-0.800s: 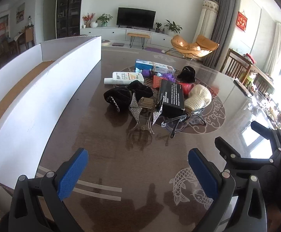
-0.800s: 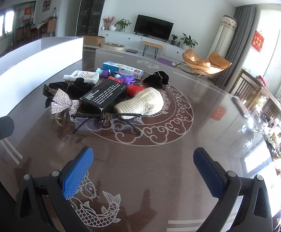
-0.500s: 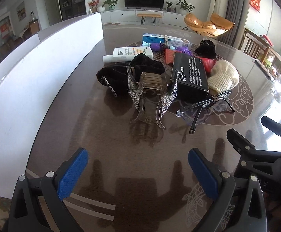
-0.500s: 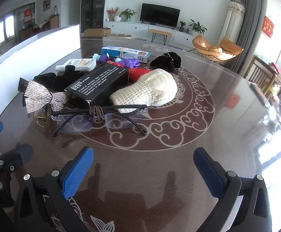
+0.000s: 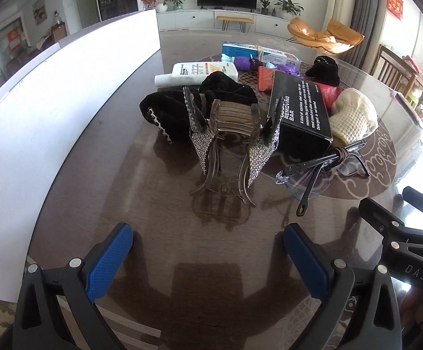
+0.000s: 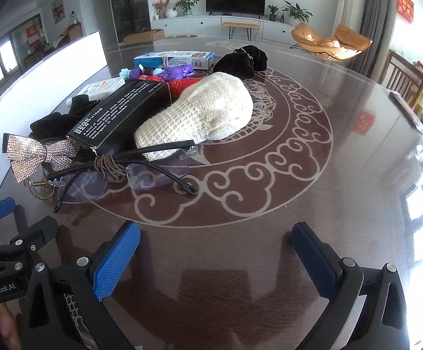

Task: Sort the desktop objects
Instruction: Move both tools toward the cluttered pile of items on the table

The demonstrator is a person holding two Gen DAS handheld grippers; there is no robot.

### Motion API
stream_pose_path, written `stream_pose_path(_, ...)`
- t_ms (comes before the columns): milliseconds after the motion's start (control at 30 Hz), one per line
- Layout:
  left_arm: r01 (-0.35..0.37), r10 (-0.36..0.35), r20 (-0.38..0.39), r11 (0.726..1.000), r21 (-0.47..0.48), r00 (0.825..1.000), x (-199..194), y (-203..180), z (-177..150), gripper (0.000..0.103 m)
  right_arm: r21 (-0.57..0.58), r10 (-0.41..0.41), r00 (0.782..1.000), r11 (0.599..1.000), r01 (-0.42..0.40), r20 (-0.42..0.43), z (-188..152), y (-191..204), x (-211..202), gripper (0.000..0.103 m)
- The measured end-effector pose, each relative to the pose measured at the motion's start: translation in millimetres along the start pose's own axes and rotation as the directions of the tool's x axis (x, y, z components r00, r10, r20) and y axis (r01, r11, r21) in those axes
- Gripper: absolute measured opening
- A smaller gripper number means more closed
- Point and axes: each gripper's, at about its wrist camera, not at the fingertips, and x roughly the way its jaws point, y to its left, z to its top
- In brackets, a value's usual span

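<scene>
Desktop objects lie in one heap on the dark glossy table, ahead of both hand-held grippers. The left hand-held gripper hangs low over bare table with its blue pads spread wide and nothing between them. The right hand-held gripper is likewise spread and empty, its blue pads over the edge of the pale scroll pattern set into the table; in the left view it shows as black struts at the right edge.

Taking the black box with white lettering as the landmark: a rhinestone bow hair clip stands just left of it, nearest the left hand-held gripper, its clear prongs resting on the table. A pair of glasses lies in front of the box, on the side toward the right hand-held gripper, with a brown hair tie wound around the frame. A cream knitted hat leans against the box's right side, touching it. Black velvet hair pieces sit left of the box behind the bow. Behind the box lie a white tube, something red, purple clips, a blue and white carton and a black scrunchie. A white board stands upright along the table's left edge, well apart from the box.
</scene>
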Motion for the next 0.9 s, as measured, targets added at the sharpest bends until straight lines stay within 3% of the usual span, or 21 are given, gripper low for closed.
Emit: stream_pose_path(900,-0.009,0.009,0.011,1.0,-0.011,1.0,0.4,-2.4,1.2,0.103,-0.002,-0.001,1.0,1.0,0.001,0.001,0.3,0.4,0.3,0.103)
